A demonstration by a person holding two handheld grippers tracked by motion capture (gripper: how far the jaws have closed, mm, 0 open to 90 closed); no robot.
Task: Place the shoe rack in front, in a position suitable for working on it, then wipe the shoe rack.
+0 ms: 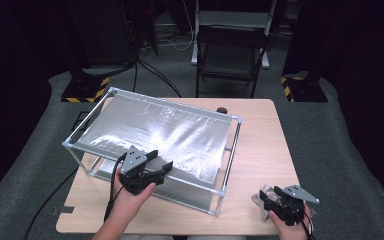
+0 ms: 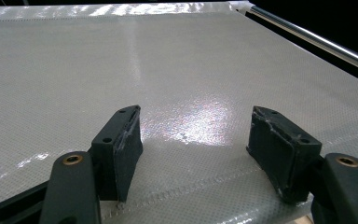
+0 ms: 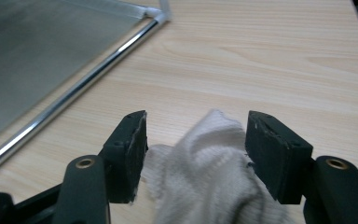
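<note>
The wooden surface stood in a dark room, a folding chair beyond its far edge. A metal-framed rack covered with a shiny woven sheet took up the left and middle of it. My left hand-held gripper rested over the near edge of that sheet with its jaws spread and nothing between them. My right hand-held gripper was at the near right corner of the surface, where a crumpled white cloth lay, well apart from the rack. Its jaws stood wide on either side of the cloth; the pads did not seem to press it, so I count it as released.

The cloth looked light, soft and limp, a ribbed knit that would bunch up and give under any squeeze rather than slip or break. I judged the raised fold in the middle the best place to pinch, closing well down so enough layers were caught. Taken by a thin edge, it would likely droop and trail across the surface.
</note>
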